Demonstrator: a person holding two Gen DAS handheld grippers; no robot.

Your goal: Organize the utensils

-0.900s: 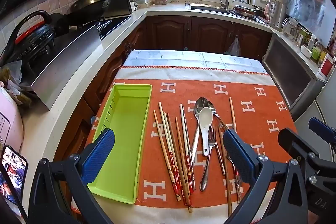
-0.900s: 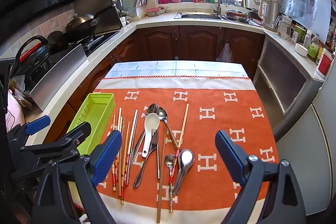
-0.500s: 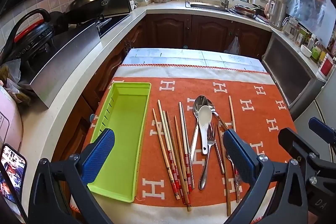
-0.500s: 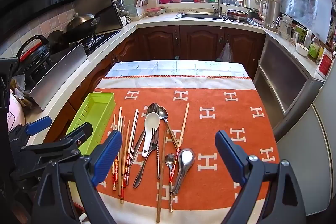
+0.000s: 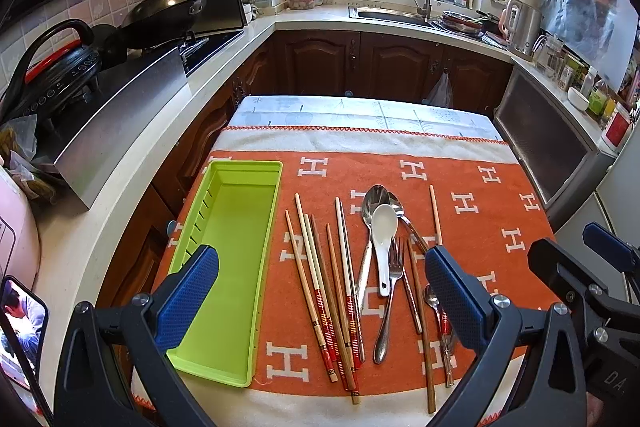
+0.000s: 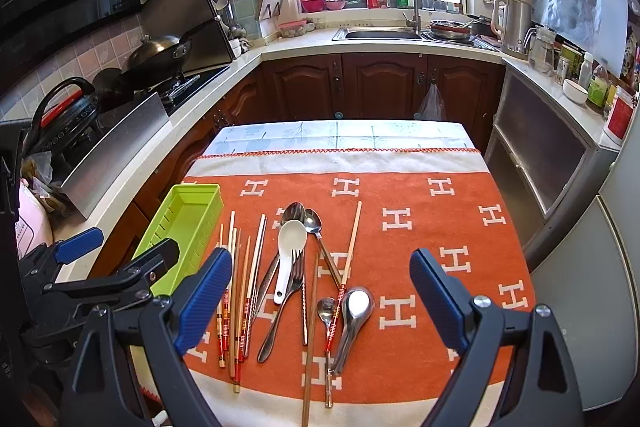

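Observation:
A lime green tray (image 5: 224, 259) (image 6: 188, 223) lies empty at the left of an orange cloth (image 5: 472, 195). Beside it lie several wooden chopsticks (image 5: 320, 287) (image 6: 240, 279), a white ceramic spoon (image 5: 383, 231) (image 6: 289, 247), metal spoons (image 5: 370, 203) (image 6: 354, 311) and a fork (image 5: 394, 275) (image 6: 292, 287). My left gripper (image 5: 320, 299) is open and empty, above the table's near edge. My right gripper (image 6: 320, 303) is open and empty, just right of the left one, which also shows in the right wrist view (image 6: 120, 267).
The table (image 6: 340, 131) stands in a kitchen, with a counter and stove with a wok (image 5: 168, 7) at the left, a sink (image 6: 380, 33) at the back, and a fridge (image 6: 600, 287) at the right. A phone (image 5: 20, 323) lies at the near left.
The left gripper has eased back and up a little, so the tray and utensils sit slightly lower and further in its view. The right view is almost unchanged.

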